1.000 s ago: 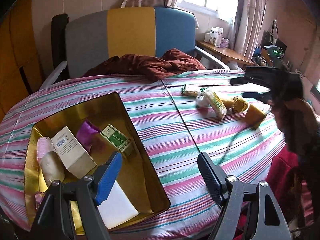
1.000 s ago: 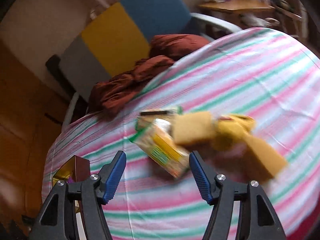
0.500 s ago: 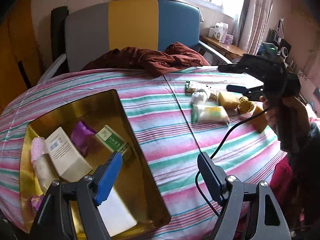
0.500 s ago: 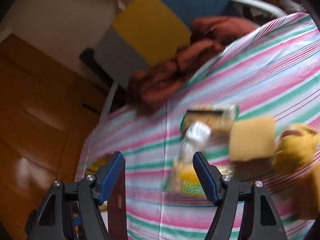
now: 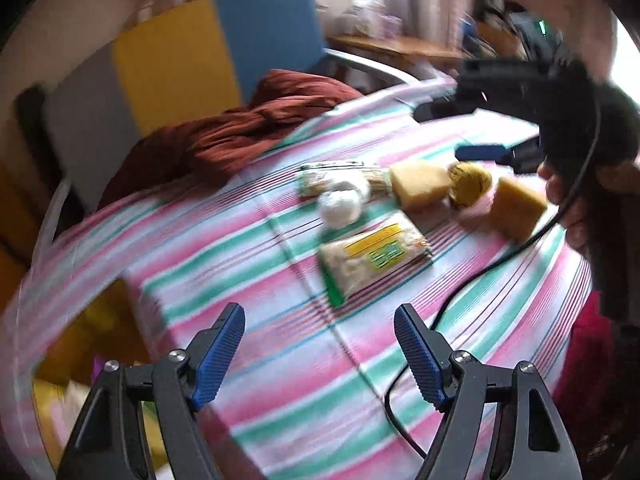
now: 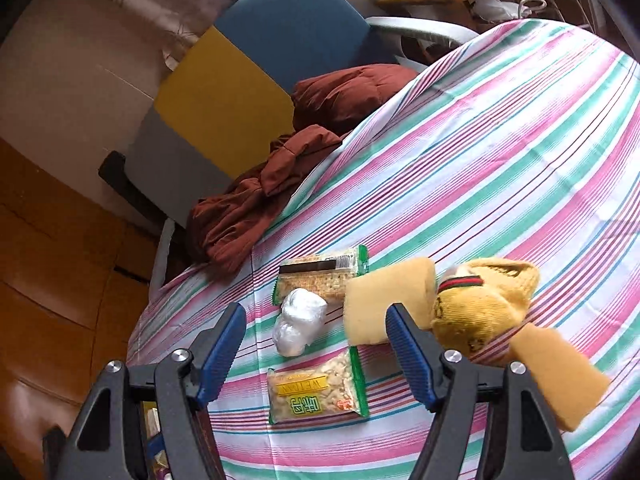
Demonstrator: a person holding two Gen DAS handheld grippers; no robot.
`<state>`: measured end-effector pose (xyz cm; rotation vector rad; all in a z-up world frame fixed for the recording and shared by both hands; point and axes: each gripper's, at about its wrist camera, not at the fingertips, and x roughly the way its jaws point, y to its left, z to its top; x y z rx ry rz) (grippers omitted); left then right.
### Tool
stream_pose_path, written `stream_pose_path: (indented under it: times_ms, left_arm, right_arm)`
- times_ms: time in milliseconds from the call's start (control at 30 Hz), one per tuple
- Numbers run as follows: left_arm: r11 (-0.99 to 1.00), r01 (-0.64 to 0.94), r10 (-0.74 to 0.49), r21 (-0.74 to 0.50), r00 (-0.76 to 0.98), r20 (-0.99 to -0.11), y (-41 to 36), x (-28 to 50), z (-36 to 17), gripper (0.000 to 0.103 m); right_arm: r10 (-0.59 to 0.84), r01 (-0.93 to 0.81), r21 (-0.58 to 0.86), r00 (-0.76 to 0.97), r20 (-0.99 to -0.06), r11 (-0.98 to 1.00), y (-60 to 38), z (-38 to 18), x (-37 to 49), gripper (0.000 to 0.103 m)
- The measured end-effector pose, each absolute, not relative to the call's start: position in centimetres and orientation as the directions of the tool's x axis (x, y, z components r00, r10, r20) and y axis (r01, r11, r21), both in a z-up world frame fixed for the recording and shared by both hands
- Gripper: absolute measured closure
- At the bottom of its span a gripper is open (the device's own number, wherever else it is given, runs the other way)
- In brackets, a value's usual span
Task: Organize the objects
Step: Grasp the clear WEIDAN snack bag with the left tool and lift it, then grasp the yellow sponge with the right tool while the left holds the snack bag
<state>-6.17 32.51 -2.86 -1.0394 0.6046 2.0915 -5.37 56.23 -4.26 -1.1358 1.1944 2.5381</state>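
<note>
On the striped tablecloth lies a cluster: a yellow-labelled snack packet (image 5: 374,258) (image 6: 316,390), a green-edged cracker packet (image 6: 320,278), a crumpled white bag (image 5: 340,204) (image 6: 300,322), two yellow sponges (image 5: 420,184) (image 5: 516,208), and a yellow sock (image 6: 484,308). My left gripper (image 5: 320,354) is open and empty, short of the snack packet. My right gripper (image 6: 312,354) is open and empty, hovering over the snack packet and white bag; it also shows in the left wrist view (image 5: 496,128).
A gold tray (image 5: 80,344) with boxes sits at the table's left. A dark red cloth (image 6: 276,176) lies at the far edge before a grey, yellow and blue chair (image 6: 248,80). A black cable (image 5: 480,280) trails across the cloth.
My left gripper has swung right from the gold tray toward the cluster. My right gripper has steadied above the snack packet. The snack packet lies flat, apart from the others.
</note>
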Motion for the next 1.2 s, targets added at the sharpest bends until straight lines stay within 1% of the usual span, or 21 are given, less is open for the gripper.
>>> stream_pose_path:
  times_ms: [100, 200, 300, 467, 533, 567, 600, 633, 700, 767, 900, 1033, 1100, 1200]
  left_arm:
    - [-0.551, -0.82, 0.387, 0.153, -0.414, -0.824, 35.4, -6.7, -3.8, 0.026]
    - [-0.483, -0.861, 0.385, 0.155, -0.369, -0.846, 37.7, -7.4, -5.1, 0.025]
    - [-0.434, -0.882, 0.351, 0.183, -0.352, -0.868, 39.8, -7.9, -6.8, 0.026]
    - [-0.398, -0.896, 0.337, 0.198, -0.344, -0.876, 41.8, -8.4, -8.2, 0.026]
    - [-0.396, -0.901, 0.331, 0.176, -0.319, -0.888, 42.5, -8.9, -8.9, 0.028]
    - [-0.402, -0.903, 0.325, 0.154, -0.298, -0.898, 42.7, -9.2, -9.4, 0.03]
    - [-0.411, -0.901, 0.317, 0.14, -0.285, -0.905, 42.9, -9.5, -9.8, 0.035]
    - [-0.423, -0.897, 0.317, 0.124, -0.275, -0.908, 42.9, -9.7, -10.0, 0.036]
    - [-0.451, -0.89, 0.337, 0.071, -0.243, -0.91, 42.7, -9.8, -9.9, 0.053]
    - [-0.467, -0.882, 0.335, 0.07, -0.25, -0.908, 42.5, -9.4, -9.8, 0.058]
    - [-0.531, -0.847, 0.332, 0.031, -0.242, -0.912, 41.2, -8.3, -9.6, 0.059]
    - [-0.612, -0.79, 0.333, -0.033, -0.219, -0.917, 39.3, -6.8, -9.3, 0.059]
    - [-0.64, -0.766, 0.347, -0.06, -0.218, -0.912, 38.1, -5.7, -8.8, 0.059]
    - [-0.642, -0.764, 0.39, -0.068, -0.248, -0.887, 36.3, -4.0, -7.0, 0.059]
  right_arm:
    - [-0.197, -0.391, 0.632, -0.727, -0.658, -0.67, 56.9, -3.9, -4.7, 0.029]
    - [-0.179, -0.416, 0.646, -0.737, -0.652, -0.64, 57.8, -4.0, -3.9, 0.029]
    - [-0.166, -0.444, 0.664, -0.743, -0.648, -0.602, 59.1, -4.2, -3.0, 0.029]
    - [-0.163, -0.459, 0.682, -0.75, -0.641, -0.569, 60.0, -4.6, -2.7, 0.029]
    - [-0.159, -0.457, 0.687, -0.757, -0.634, -0.565, 60.1, -4.6, -2.7, 0.029]
    - [-0.157, -0.456, 0.691, -0.761, -0.629, -0.561, 60.2, -4.6, -2.6, 0.029]
    - [-0.154, -0.457, 0.691, -0.762, -0.629, -0.56, 60.3, -4.6, -2.4, 0.029]
    - [-0.151, -0.462, 0.69, -0.761, -0.631, -0.557, 60.4, -4.7, -2.4, 0.029]
    - [-0.153, -0.468, 0.694, -0.76, -0.632, -0.547, 60.7, -4.9, -2.3, 0.029]
    - [-0.147, -0.473, 0.691, -0.758, -0.635, -0.546, 60.8, -4.9, -2.2, 0.029]
    - [-0.119, -0.49, 0.69, -0.764, -0.634, -0.533, 61.3, -5.0, -1.8, 0.029]
    - [-0.077, -0.485, 0.71, -0.796, -0.6, -0.511, 62.1, -4.7, -0.8, 0.029]
    - [-0.06, -0.503, 0.697, -0.788, -0.612, -0.511, 62.3, -4.7, -0.8, 0.029]
    - [-0.034, -0.547, 0.67, -0.761, -0.647, -0.502, 62.8, -5.2, -0.8, 0.029]
